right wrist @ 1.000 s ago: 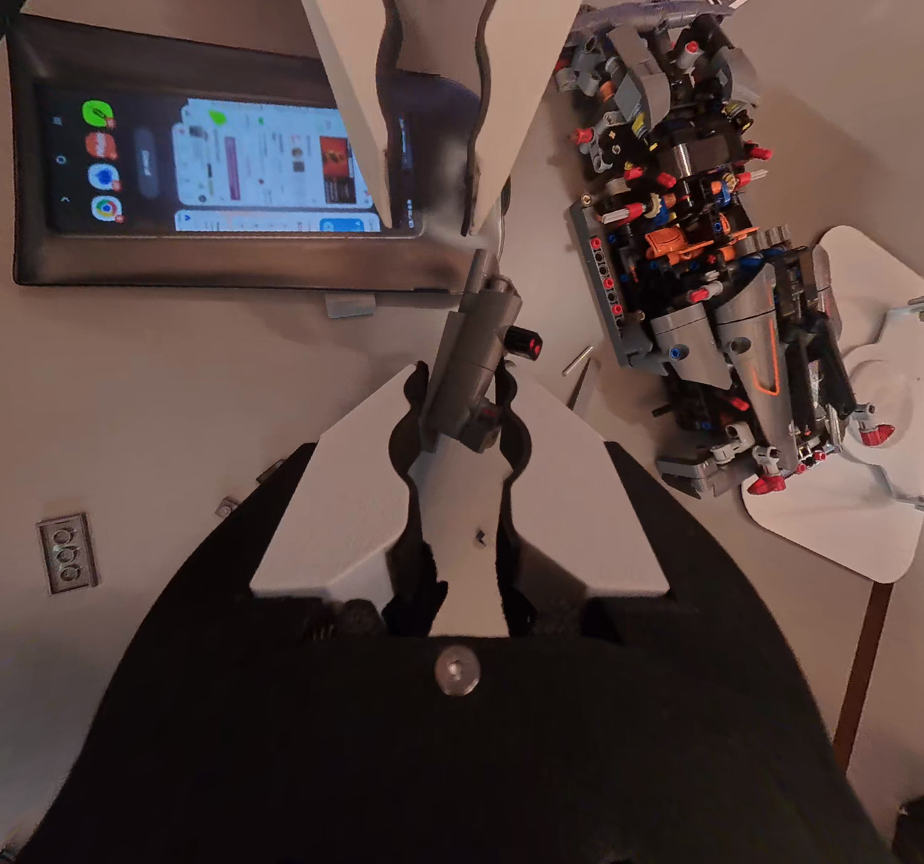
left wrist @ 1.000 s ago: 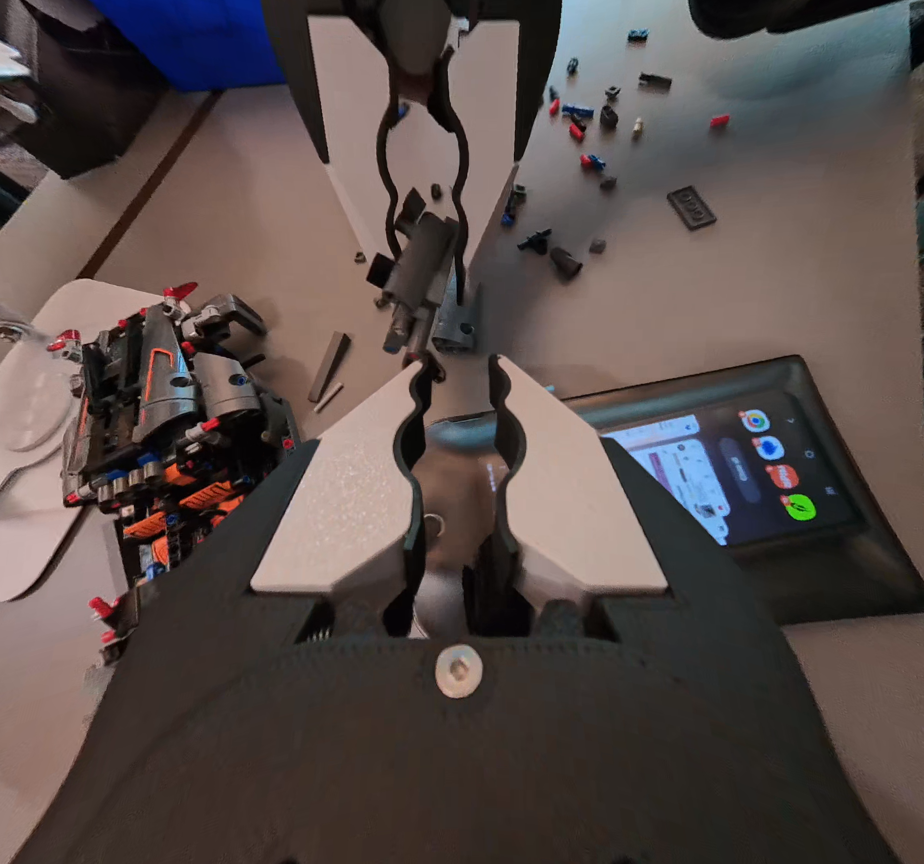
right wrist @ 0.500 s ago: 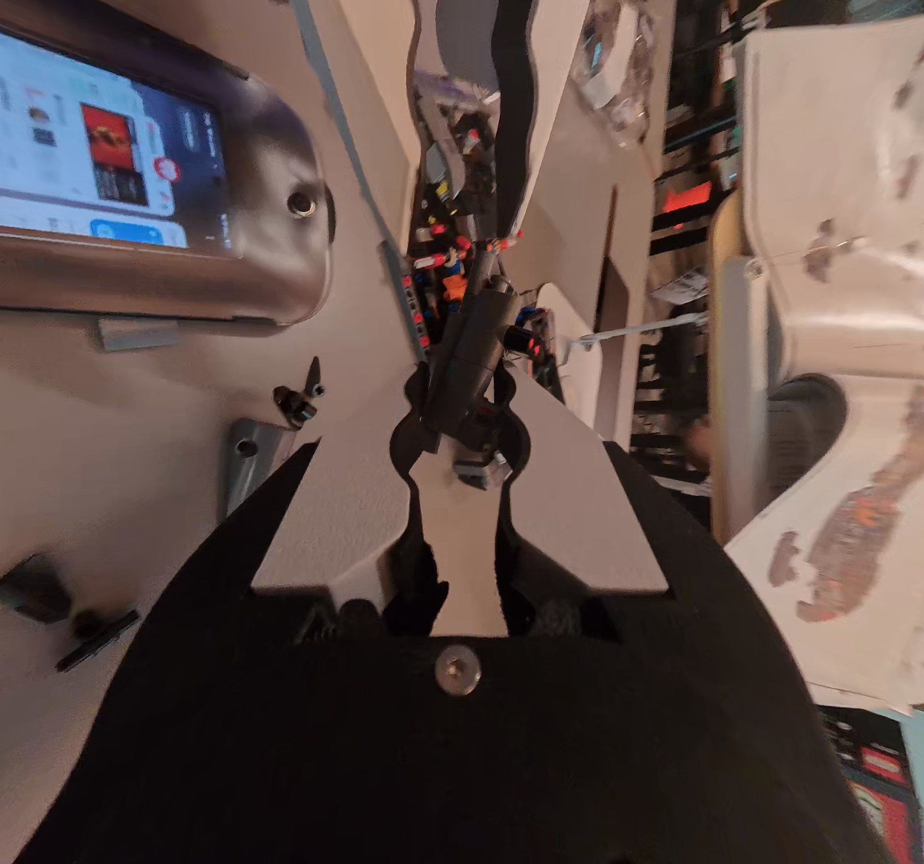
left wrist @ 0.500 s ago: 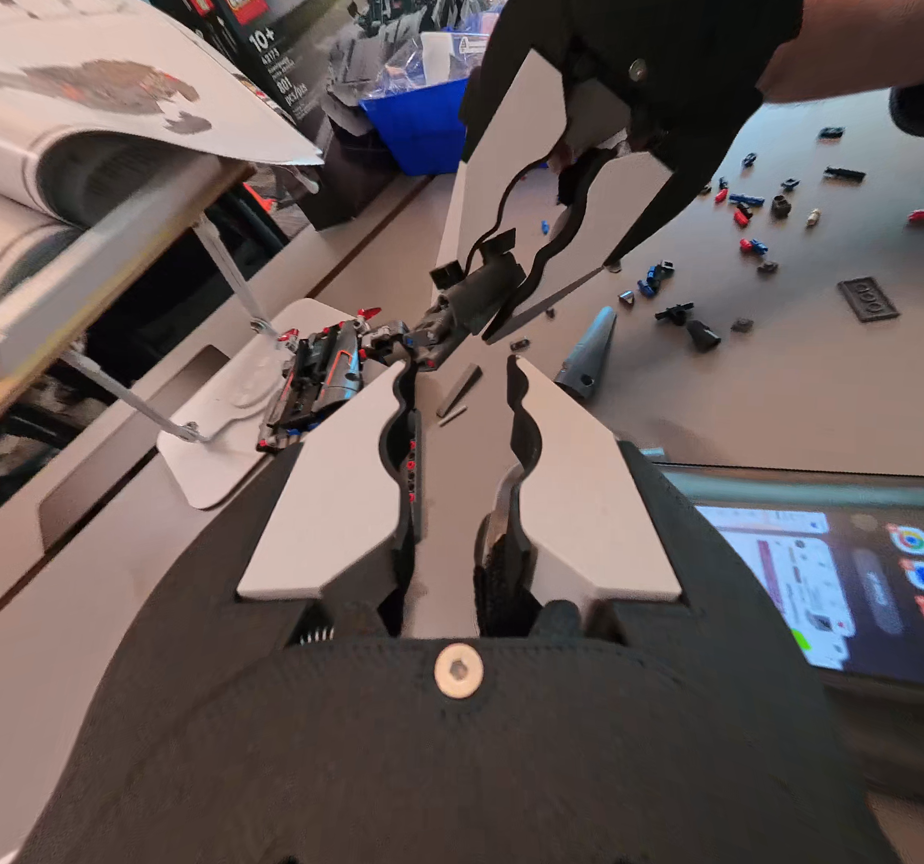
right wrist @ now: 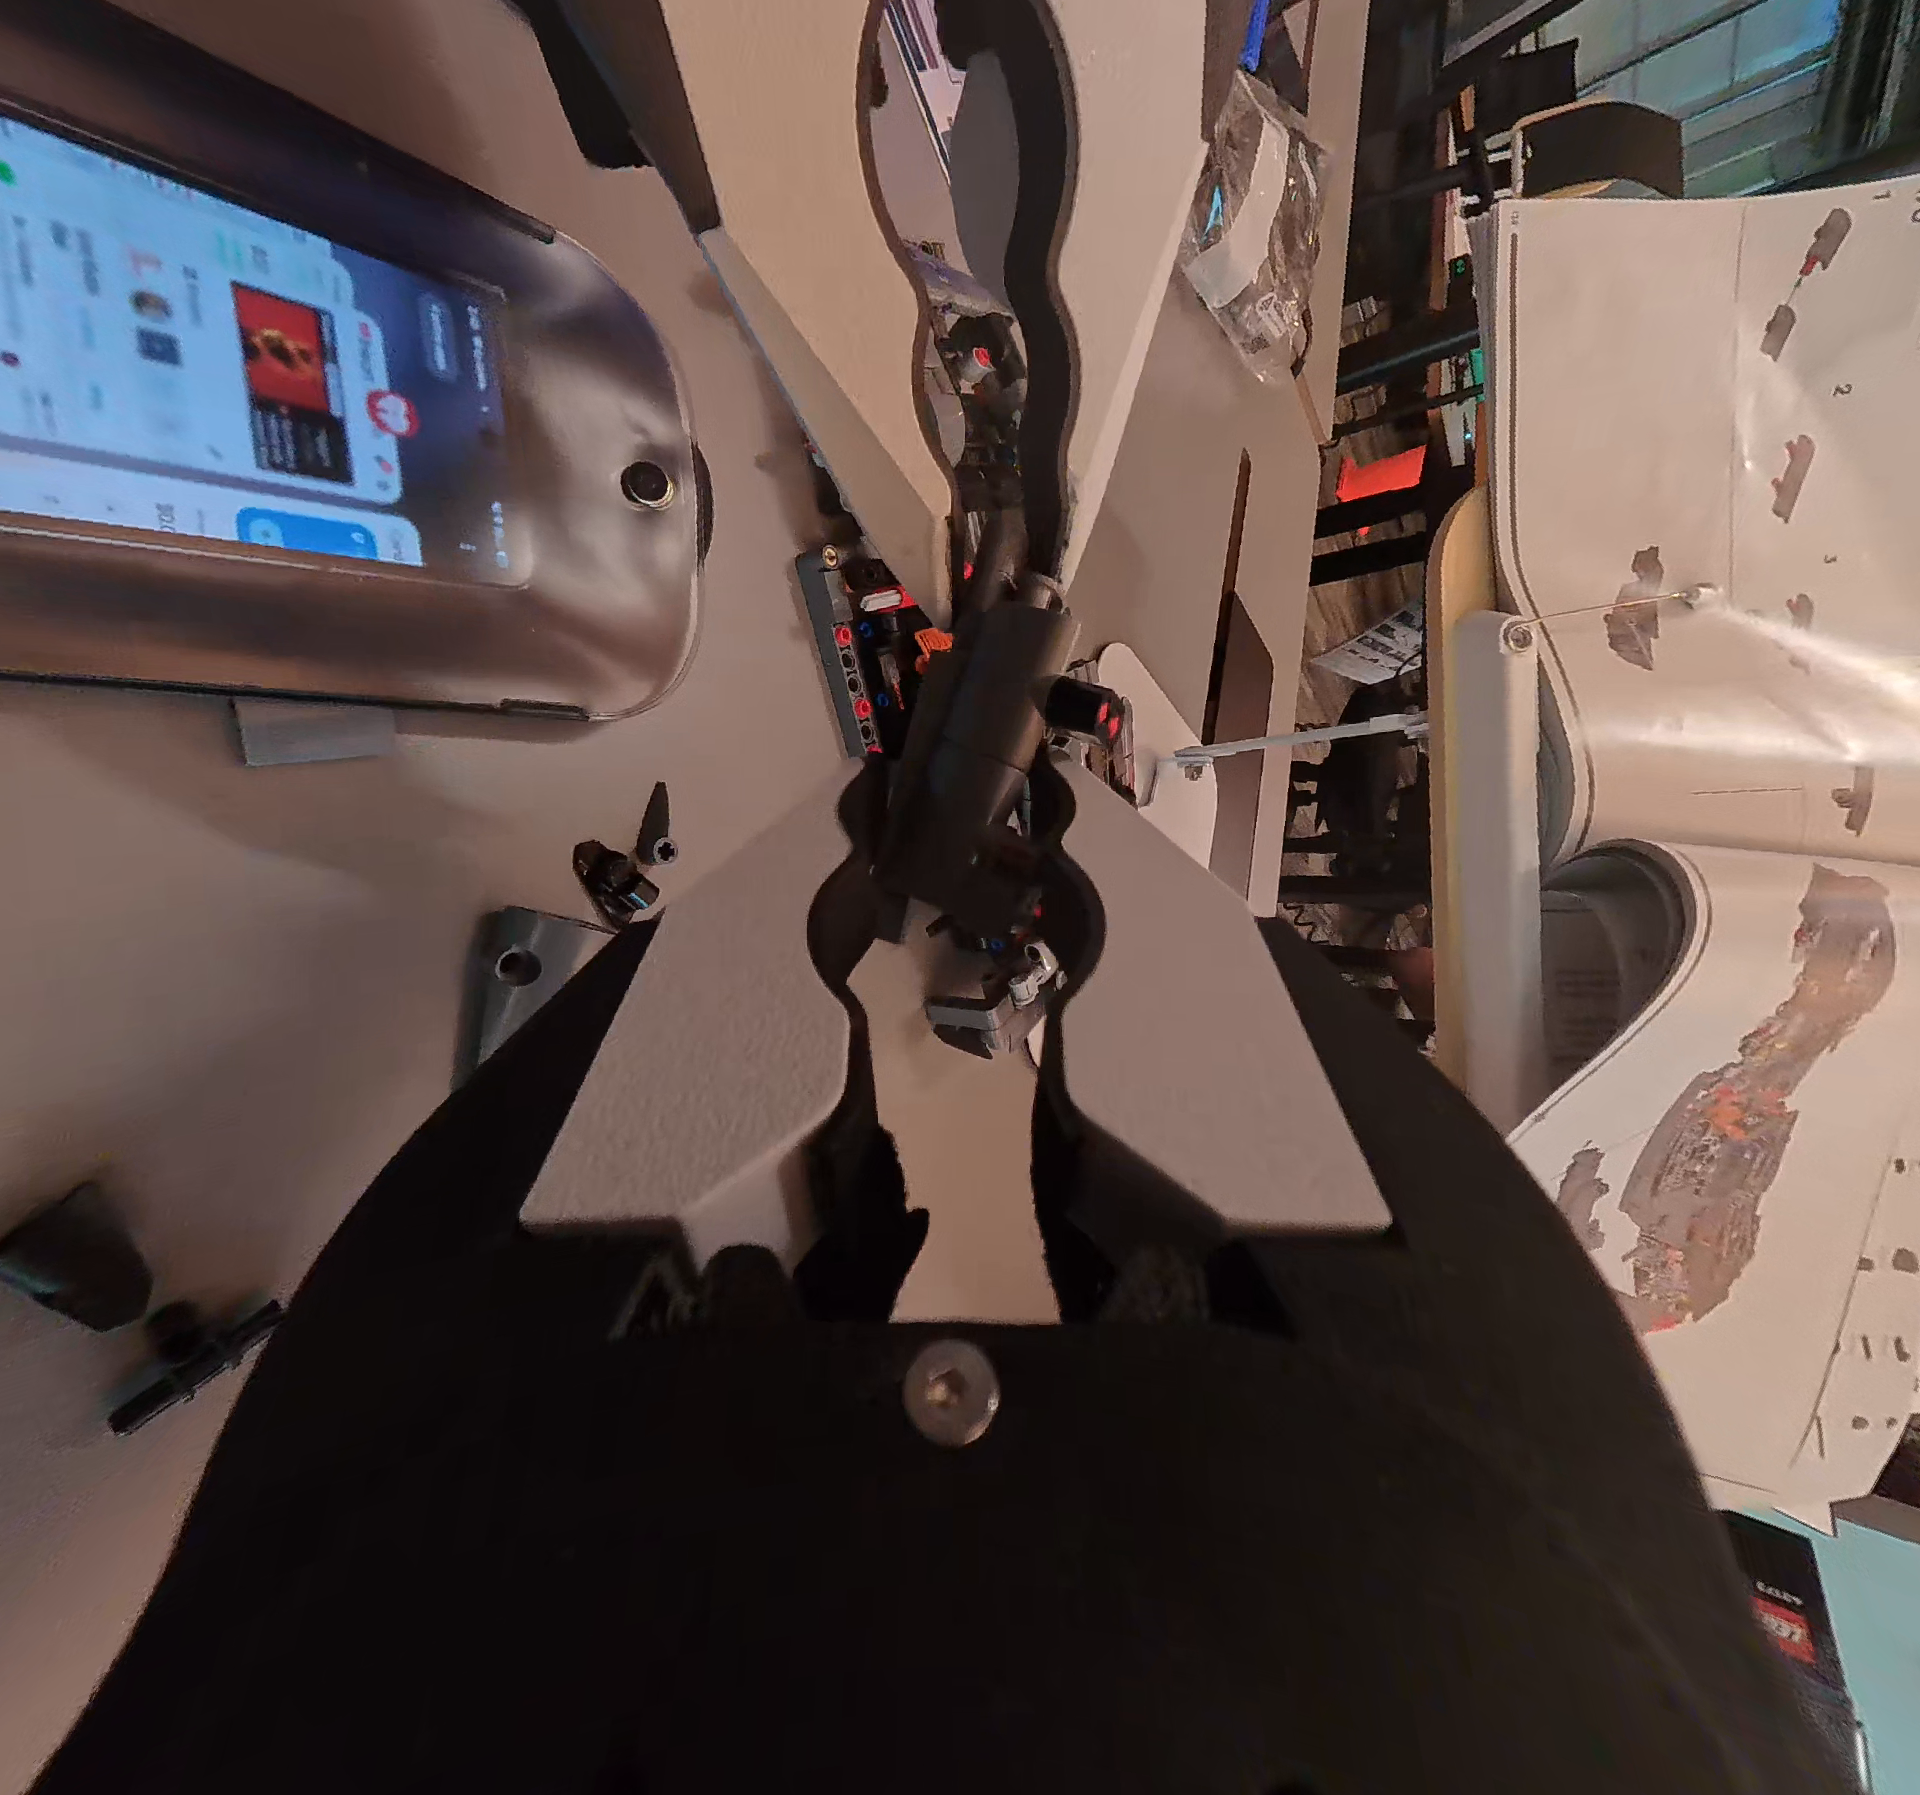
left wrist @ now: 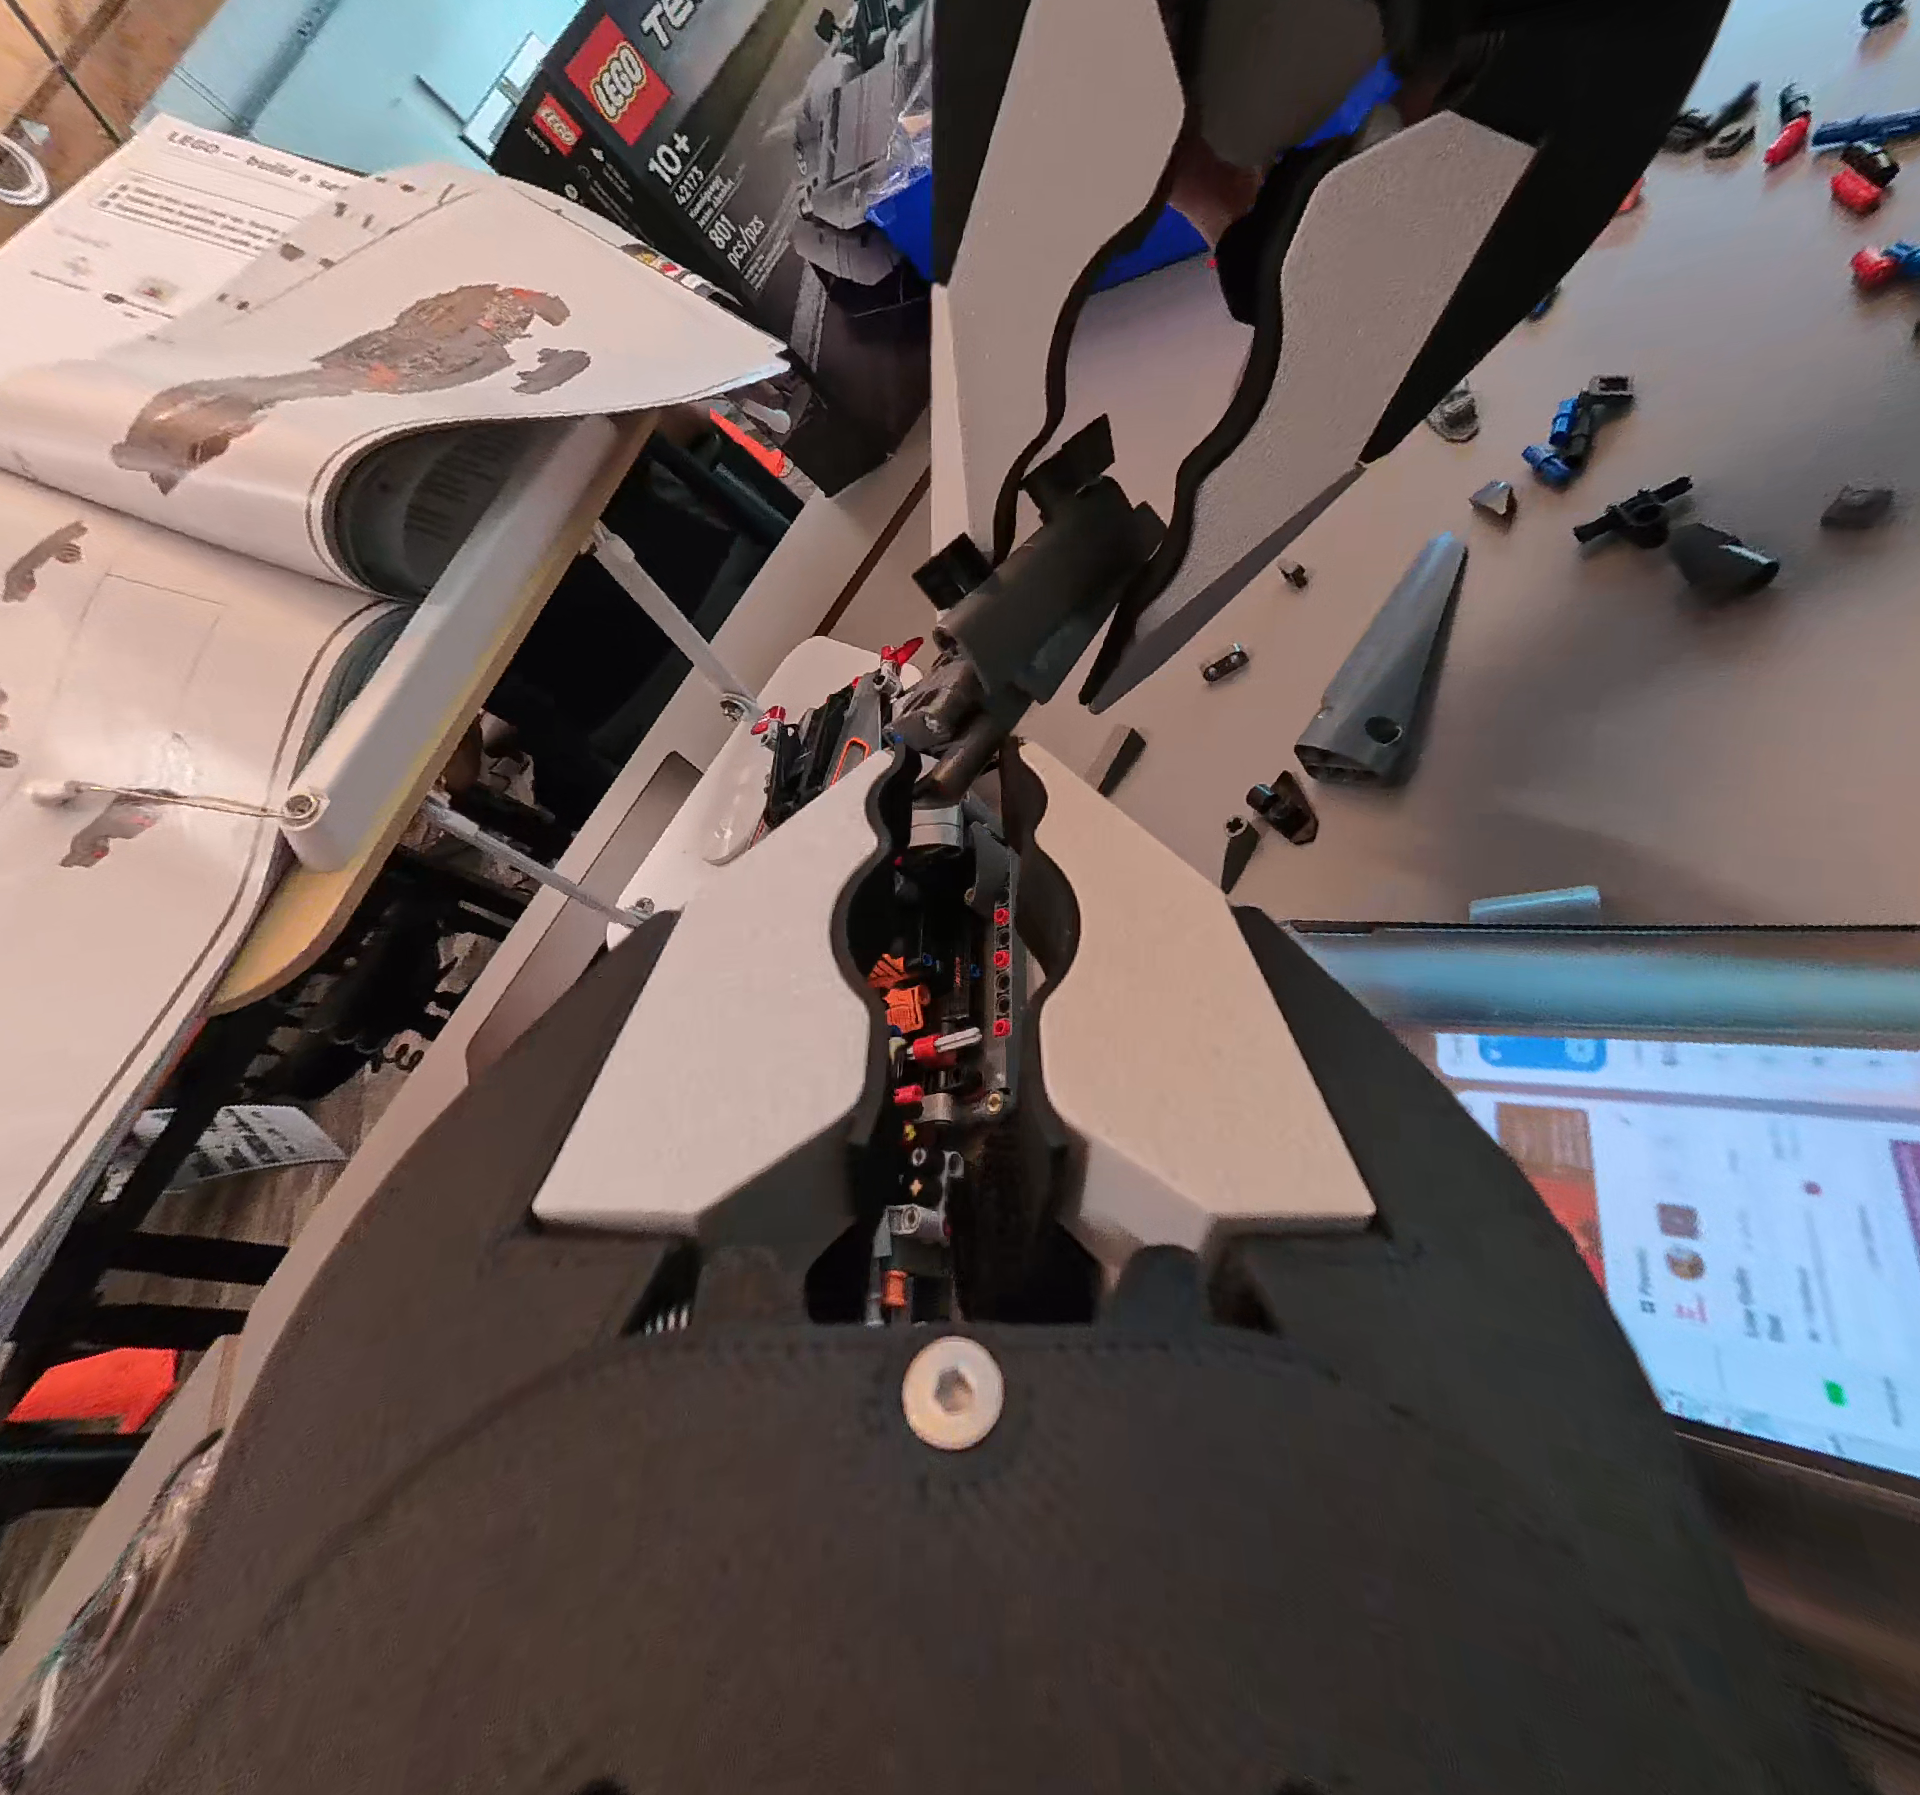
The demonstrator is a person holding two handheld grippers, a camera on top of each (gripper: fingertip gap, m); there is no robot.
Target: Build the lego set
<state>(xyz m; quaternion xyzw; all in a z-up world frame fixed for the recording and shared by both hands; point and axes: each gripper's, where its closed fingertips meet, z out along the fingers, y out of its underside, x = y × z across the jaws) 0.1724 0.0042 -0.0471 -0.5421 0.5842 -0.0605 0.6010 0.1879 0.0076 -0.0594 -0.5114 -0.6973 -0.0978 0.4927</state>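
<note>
Lego model (left wrist: 951, 966) mostly built, resting on bench (left wrist: 1662, 706) between left gripper (left wrist: 956, 779) jaws, open around it, whether touching unclear. Right gripper (right wrist: 961, 810) clamped on grey subassembly (right wrist: 977, 737), poised at model's 12 o'clock end, not yet attached. Farther, 2 o'clock: loose pieces (left wrist: 1558, 426) left unplaced. Instruction booklet (left wrist: 312, 374) open at 10 o'clock.

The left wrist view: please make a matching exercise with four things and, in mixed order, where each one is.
Things:
1. instruction booklet
2. phone
3. long grey wedge piece
4. dark grey lego part

Places:
A. held in the right gripper
B. lower right, screen lit
C. open on a stand, left
D. lying on the table, right of centre

Pairs: 1-C, 2-B, 3-D, 4-A
</note>
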